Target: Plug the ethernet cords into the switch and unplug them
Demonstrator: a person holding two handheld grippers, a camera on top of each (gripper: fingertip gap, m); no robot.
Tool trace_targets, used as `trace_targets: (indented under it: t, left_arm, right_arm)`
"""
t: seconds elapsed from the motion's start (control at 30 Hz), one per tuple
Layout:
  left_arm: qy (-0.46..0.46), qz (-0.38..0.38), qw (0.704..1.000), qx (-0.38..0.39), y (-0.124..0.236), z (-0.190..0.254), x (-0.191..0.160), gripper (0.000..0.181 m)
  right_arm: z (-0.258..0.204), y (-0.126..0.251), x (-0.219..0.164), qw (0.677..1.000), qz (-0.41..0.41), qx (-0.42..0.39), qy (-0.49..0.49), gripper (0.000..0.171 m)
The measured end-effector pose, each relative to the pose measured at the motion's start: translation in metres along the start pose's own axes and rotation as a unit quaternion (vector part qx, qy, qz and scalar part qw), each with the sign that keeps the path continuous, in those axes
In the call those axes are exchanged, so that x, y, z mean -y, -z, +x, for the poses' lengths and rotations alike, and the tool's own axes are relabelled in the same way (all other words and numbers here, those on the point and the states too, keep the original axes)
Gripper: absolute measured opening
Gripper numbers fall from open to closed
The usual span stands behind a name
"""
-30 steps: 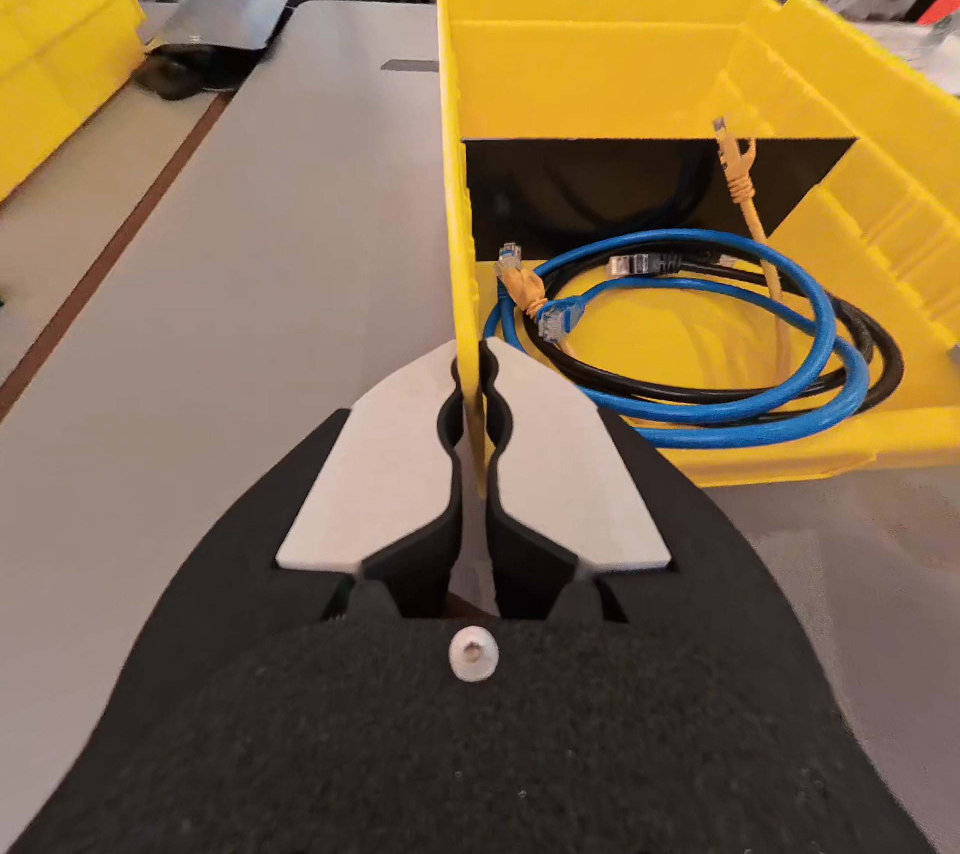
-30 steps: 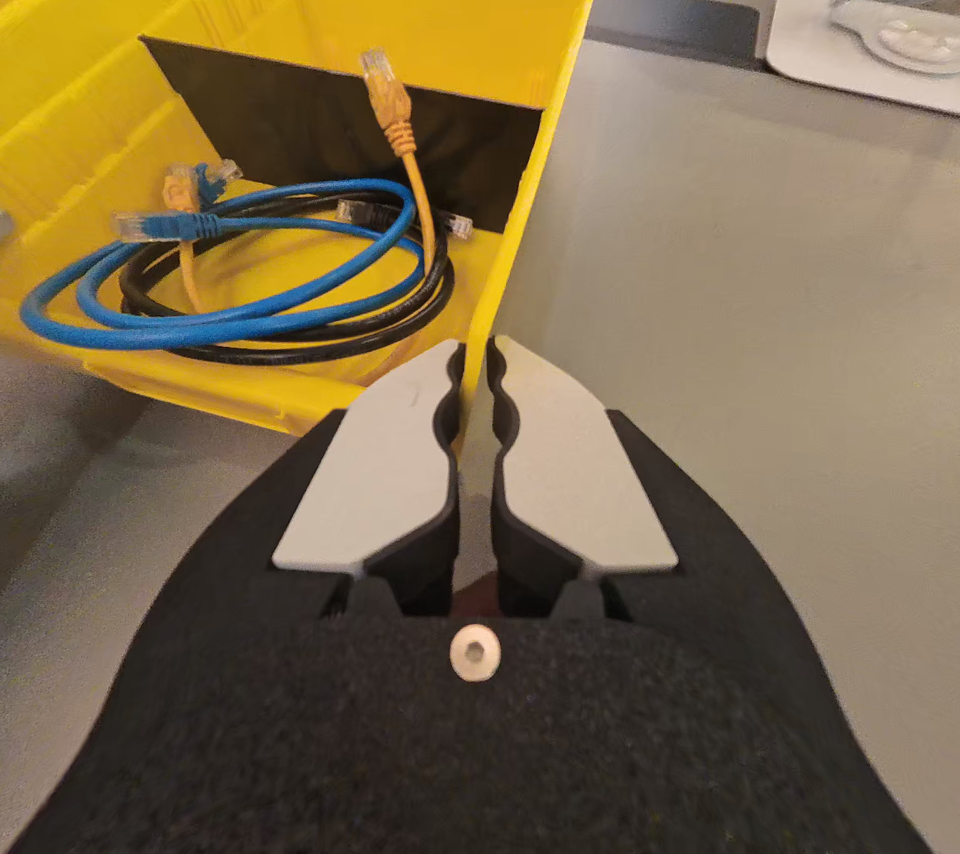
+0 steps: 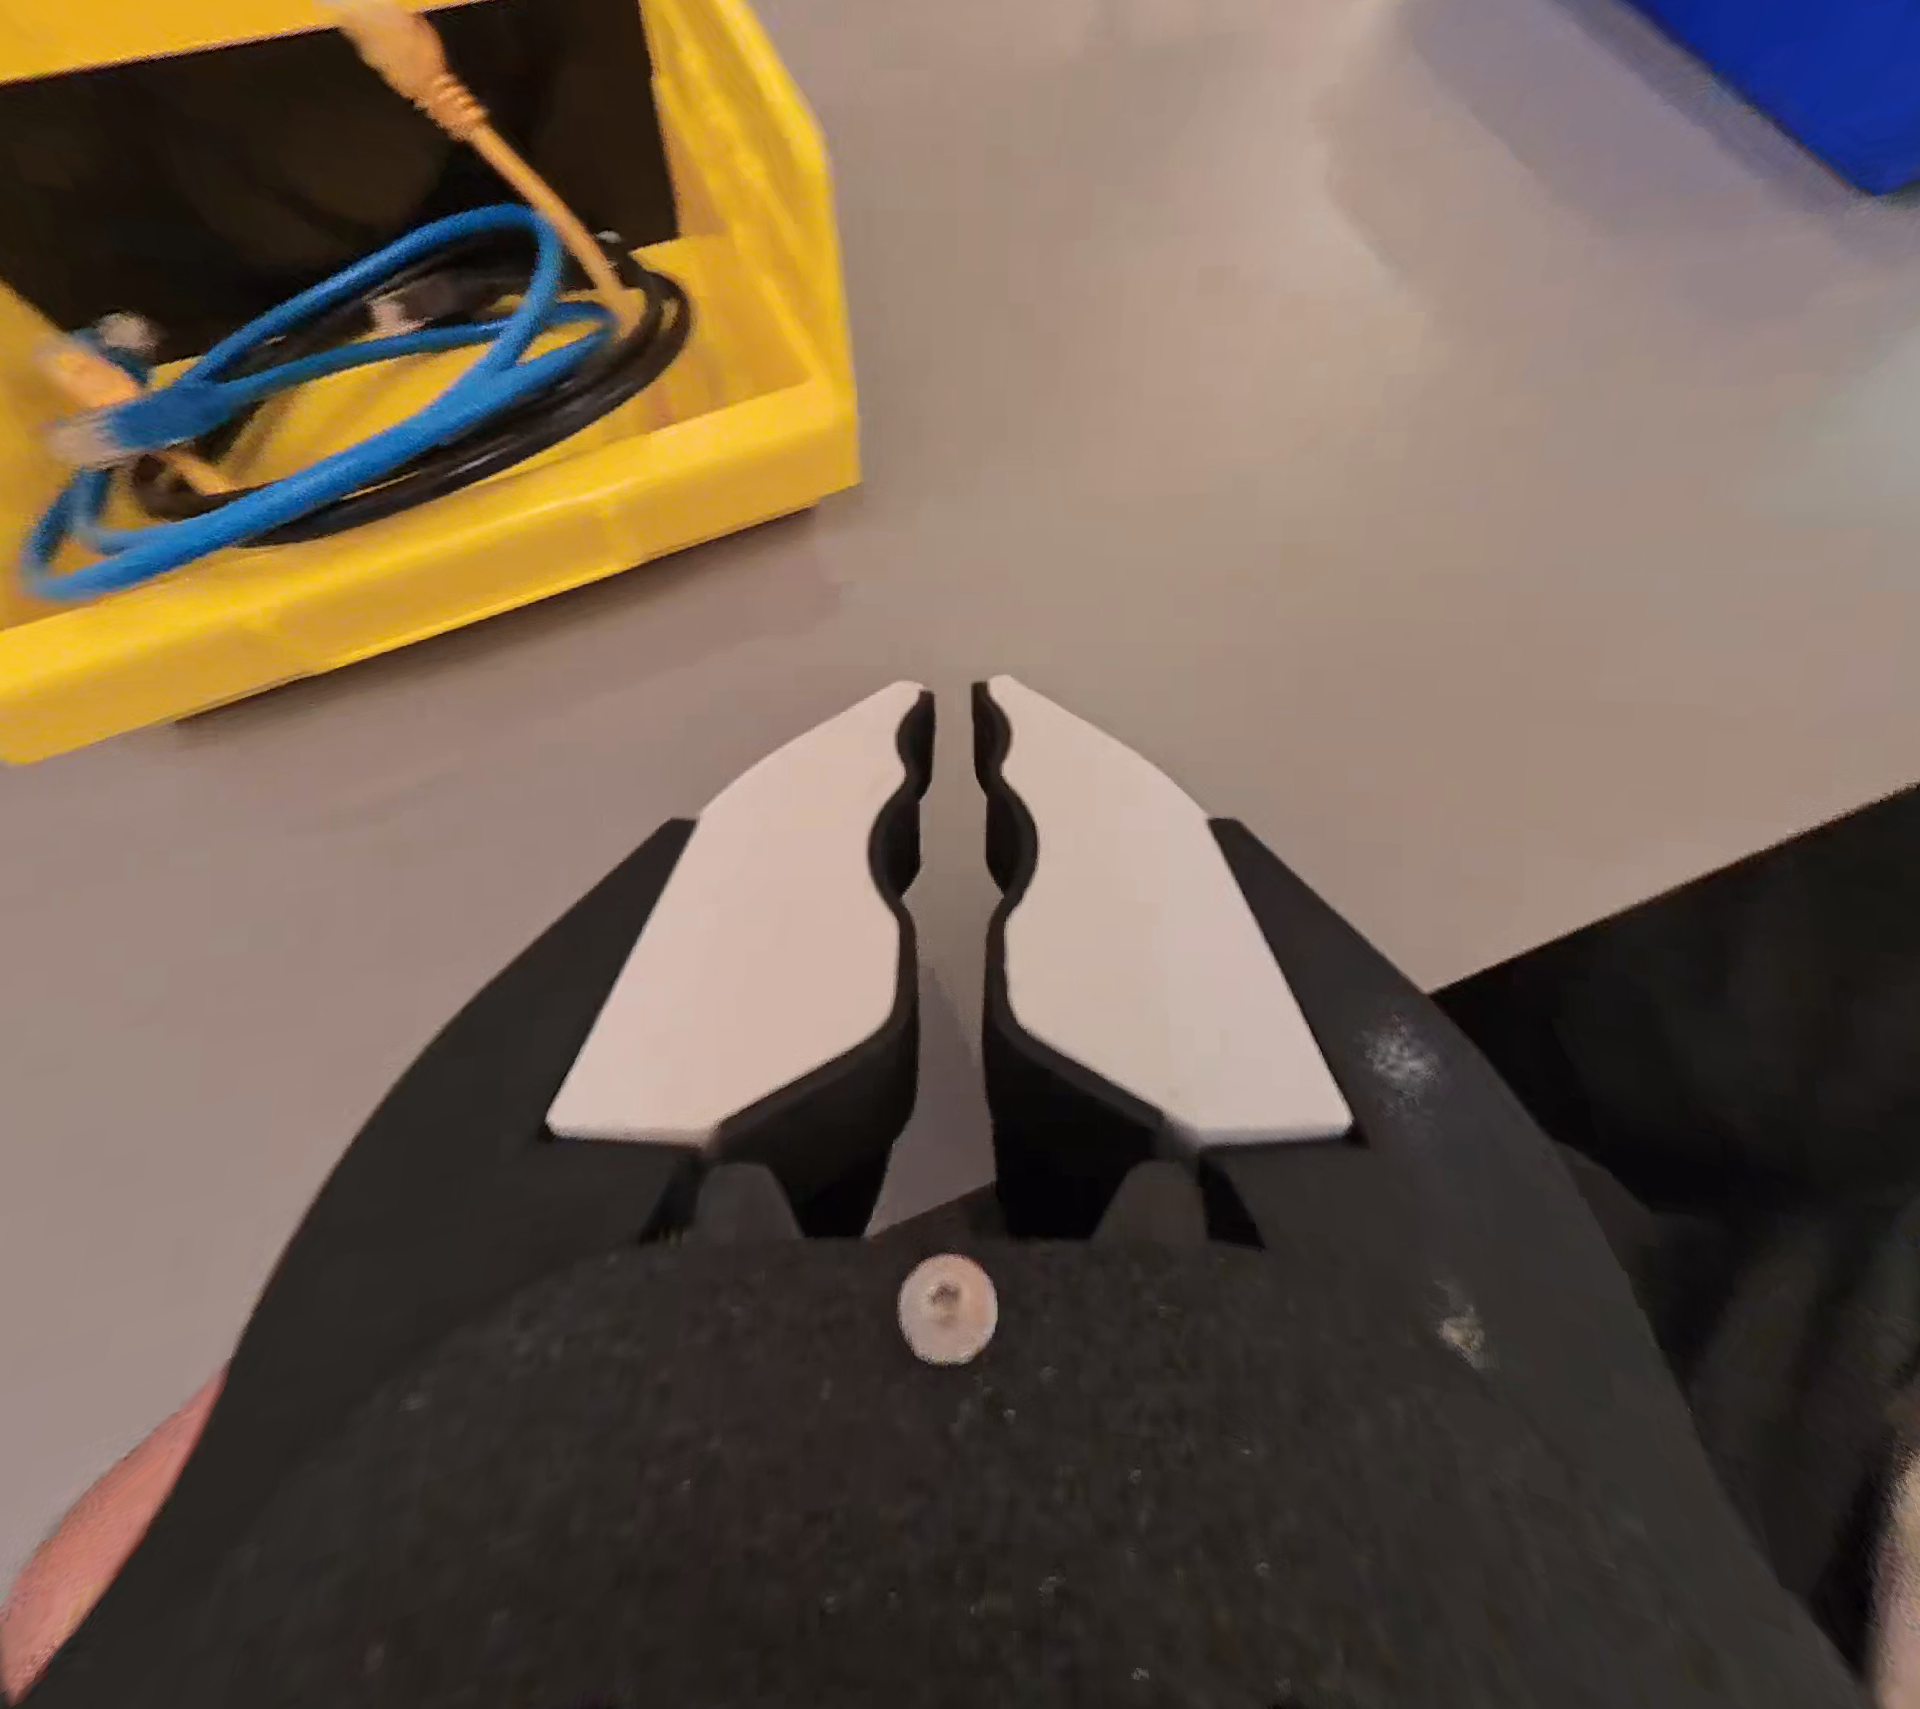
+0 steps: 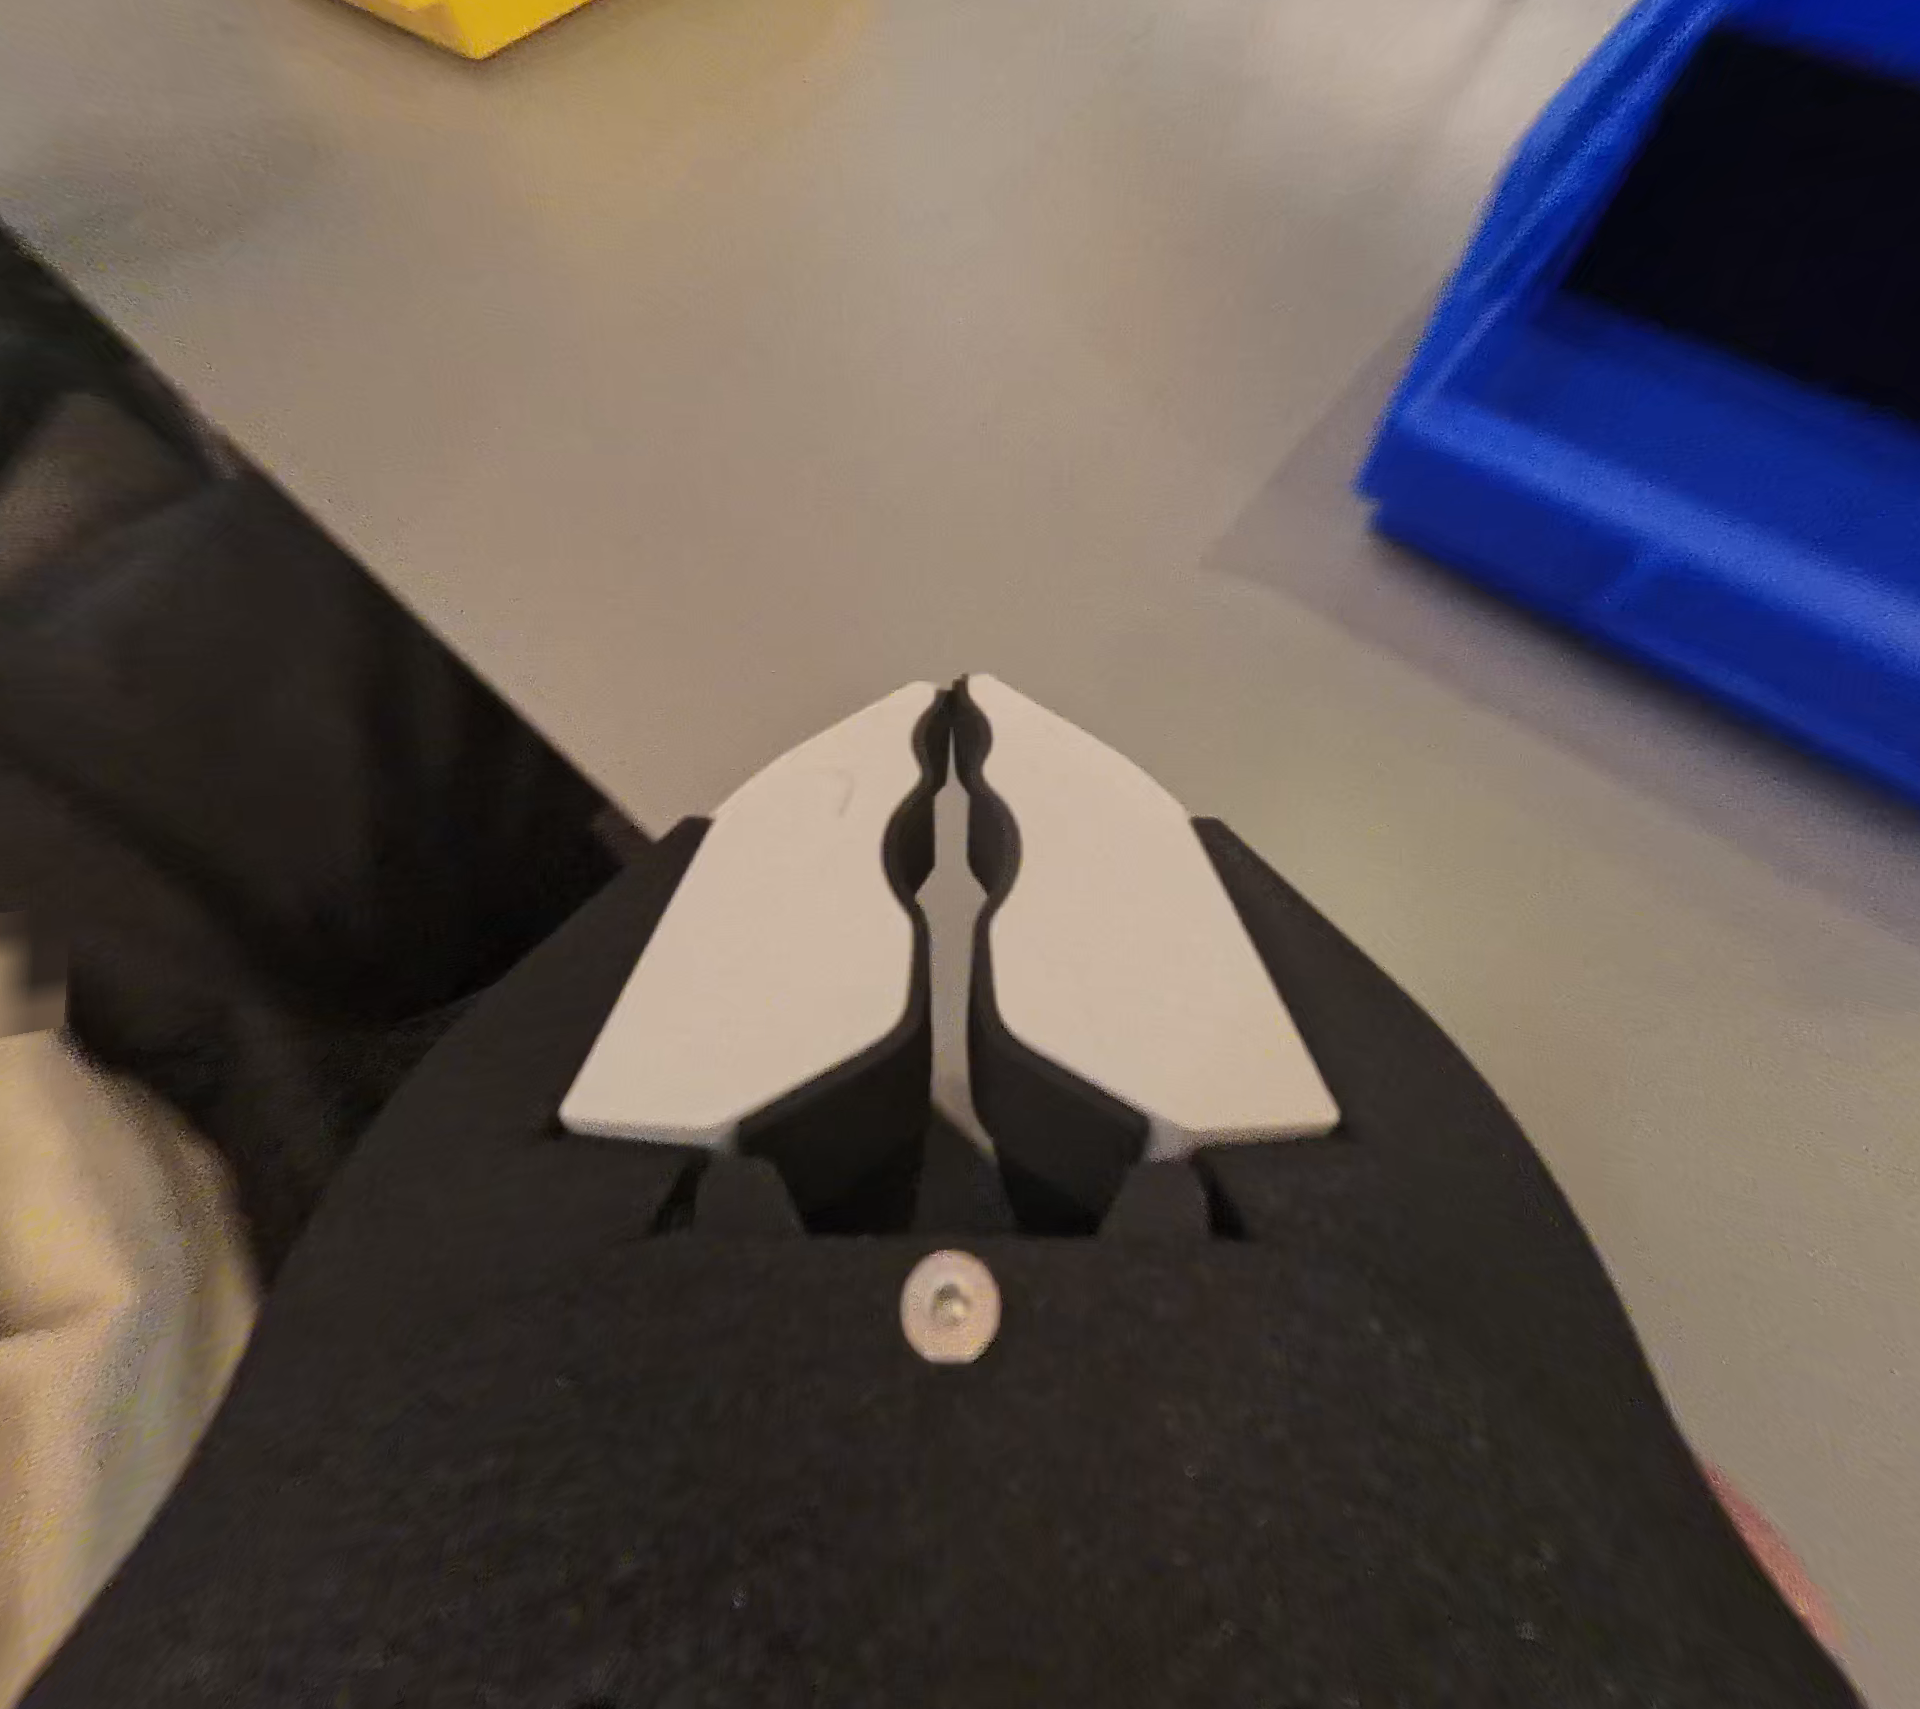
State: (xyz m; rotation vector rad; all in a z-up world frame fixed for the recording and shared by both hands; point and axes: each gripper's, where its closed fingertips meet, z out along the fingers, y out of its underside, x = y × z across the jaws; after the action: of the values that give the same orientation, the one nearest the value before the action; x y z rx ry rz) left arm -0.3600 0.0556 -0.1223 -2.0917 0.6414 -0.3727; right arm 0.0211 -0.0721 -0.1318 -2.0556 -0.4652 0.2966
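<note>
1. Over bare grey bench (image 3: 1195,329), my left hand-held gripper (image 3: 953,695) has a narrow slit between its fingers, nothing in it; call it near-closed.
2. Right hand-held gripper (image 4: 954,691): tips touching, empty, above the bench between the two bins.
3. Cords: blue cord (image 3: 343,412), black cord (image 3: 613,371) and orange cord (image 3: 436,90) coiled in the yellow bin (image 3: 748,454), up-left of the left one.
4. Blue bin (image 4: 1621,454) to the right; no switch visible in either view.
5. Cords likely light and floppy, plugs small, hard, clip breakable; best pinch on the boot behind the plug. Orange plug stands up, easiest.
6. Both tilt down toward the bench, well apart from the cords.
</note>
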Motion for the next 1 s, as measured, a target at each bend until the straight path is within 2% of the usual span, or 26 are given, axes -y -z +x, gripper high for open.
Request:
trace_targets:
  t: [0.03, 0.13, 0.23, 0.33, 0.43, 0.57, 0.63, 0.7, 0.73, 0.83, 0.93, 1.0]
  left_arm:
    - [0.006, 0.004, 1.0, -0.015, 0.0, 0.008, 0.003, 0.002]
    - [0.033, 0.027, 0.996, -0.072, -0.003, 0.03, 0.011, 0.0]
    - [0.06, 0.021, 0.993, -0.103, -0.007, 0.035, 0.009, 0.0]
    - [0.095, 0.04, 0.985, -0.137, -0.008, 0.033, 0.011, 0.0]
    - [0.116, 0.089, 0.983, -0.109, -0.004, 0.015, 0.02, 0.0]
    - [0.057, 0.161, 0.984, -0.042, 0.012, -0.004, 0.045, 0.0]
    - [0.027, 0.199, 0.98, -0.014, 0.018, -0.006, 0.061, 0.022]
    - [0.015, 0.198, 0.98, -0.01, 0.011, -0.001, 0.066, 0.051]
    - [0.017, 0.184, 0.983, -0.009, 0.003, 0.001, 0.064, 0.056]
    - [0.002, 0.19, 0.982, -0.004, -0.01, 0.009, 0.063, 0.05]
    - [-0.004, 0.221, 0.975, -0.023, -0.013, 0.022, 0.074, 0.045]
    - [0.012, 0.204, 0.978, -0.045, -0.018, 0.029, 0.073, 0.047]
  right_arm:
    - [0.01, 0.003, 0.002, 1.0, 0.011, -0.026, 0.012, 0.0]
    - [0.02, 0.006, 0.009, 0.998, 0.047, -0.034, -0.02, 0.0]
    - [0.027, 0.004, 0.016, 0.995, 0.072, -0.047, -0.044, 0.0]
    - [0.045, 0.004, 0.012, 0.991, 0.07, -0.093, -0.072, 0.0]
    - [0.062, 0.016, 0.022, 0.98, 0.117, -0.142, -0.075, 0.0]
    - [0.077, 0.037, 0.042, 0.962, 0.16, -0.219, -0.012, 0.0]
    - [0.076, 0.038, 0.047, 0.96, 0.172, -0.22, 0.005, 0.0]
    - [0.073, 0.031, 0.048, 0.962, 0.178, -0.208, 0.004, 0.012]
    - [0.074, 0.026, 0.045, 0.964, 0.17, -0.203, -0.005, 0.024]
    - [0.078, 0.011, 0.031, 0.972, 0.141, -0.187, -0.036, 0.045]
    - [0.084, 0.004, 0.025, 0.972, 0.14, -0.173, -0.072, 0.049]
    - [0.087, 0.002, 0.025, 0.973, 0.137, -0.164, -0.083, 0.046]
